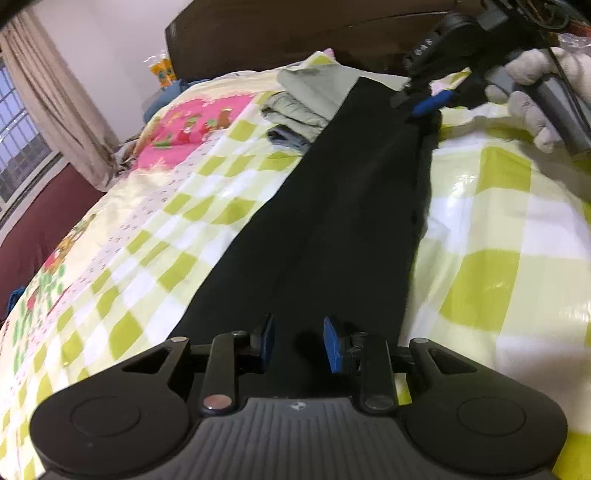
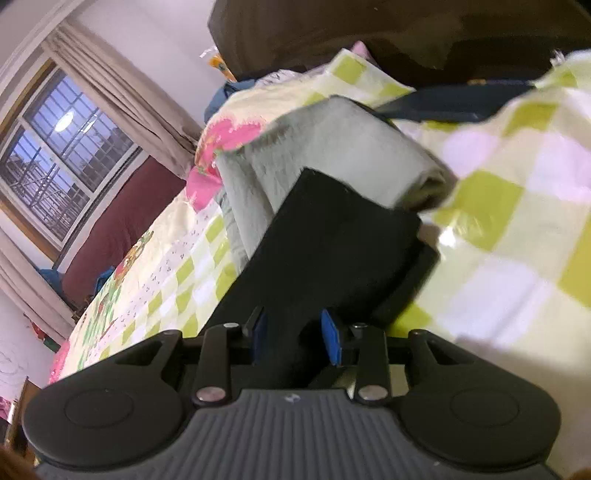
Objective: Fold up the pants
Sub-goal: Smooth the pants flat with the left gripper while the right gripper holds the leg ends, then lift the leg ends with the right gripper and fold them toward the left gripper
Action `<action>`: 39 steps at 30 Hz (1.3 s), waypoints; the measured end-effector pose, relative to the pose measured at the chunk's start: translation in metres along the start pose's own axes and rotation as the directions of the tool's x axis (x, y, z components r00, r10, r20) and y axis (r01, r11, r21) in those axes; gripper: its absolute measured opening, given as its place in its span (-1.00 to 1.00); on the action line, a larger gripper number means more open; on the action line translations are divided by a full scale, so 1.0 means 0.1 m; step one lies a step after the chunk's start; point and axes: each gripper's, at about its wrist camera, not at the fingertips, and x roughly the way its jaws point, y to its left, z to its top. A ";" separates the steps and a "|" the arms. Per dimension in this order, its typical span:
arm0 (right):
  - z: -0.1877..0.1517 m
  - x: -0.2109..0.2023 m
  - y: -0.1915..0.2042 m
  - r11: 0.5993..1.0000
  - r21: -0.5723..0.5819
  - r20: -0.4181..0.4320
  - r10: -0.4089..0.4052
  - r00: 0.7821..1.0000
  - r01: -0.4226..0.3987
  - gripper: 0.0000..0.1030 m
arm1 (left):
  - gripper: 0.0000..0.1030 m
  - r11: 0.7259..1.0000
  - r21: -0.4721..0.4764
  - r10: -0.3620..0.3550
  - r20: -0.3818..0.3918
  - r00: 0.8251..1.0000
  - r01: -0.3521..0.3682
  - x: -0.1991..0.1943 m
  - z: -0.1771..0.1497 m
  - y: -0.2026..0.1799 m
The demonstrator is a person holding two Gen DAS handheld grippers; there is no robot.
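Note:
Black pants [image 1: 332, 206] lie flat in a long narrow strip on the checked bedspread [image 1: 498, 229], running away from me in the left wrist view. My left gripper [image 1: 301, 341] hovers over their near end, blue pads apart, with only flat black cloth showing beneath the gap. At the far end a white-gloved hand [image 1: 532, 107] holds my right gripper [image 1: 412, 107] at the pants' corner. In the right wrist view that gripper [image 2: 295, 332] stands open over the black pants [image 2: 332, 243], pads apart and pressing on nothing.
A stack of folded grey and green clothes [image 1: 299, 107] sits beside the pants' far end, its top grey piece [image 2: 332, 147] partly under them. A dark headboard [image 1: 277, 33] is behind. A curtained window [image 2: 62, 155] is on the left.

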 end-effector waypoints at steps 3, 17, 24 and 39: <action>0.03 0.16 -0.07 0.998 0.065 -0.026 -0.026 0.999 0.027 -0.33 | -0.12 1.000 0.022 -0.007 -0.011 1.000 0.007 0.01 0.02 -0.13; 0.15 -0.14 -0.36 0.984 0.168 0.019 0.052 0.998 -0.054 -0.90 | -0.12 0.999 0.041 -0.017 0.013 1.000 0.016 0.03 0.16 -0.22; 0.19 -0.06 -0.59 0.967 0.254 0.025 -0.039 0.999 0.031 -0.74 | -0.12 0.999 0.050 -0.020 0.021 1.000 0.019 0.07 0.18 -0.28; 0.29 -0.03 -0.68 0.965 0.241 0.033 -0.114 0.993 0.103 -0.28 | -0.12 0.999 0.031 -0.035 0.027 0.999 0.034 0.14 0.21 -0.28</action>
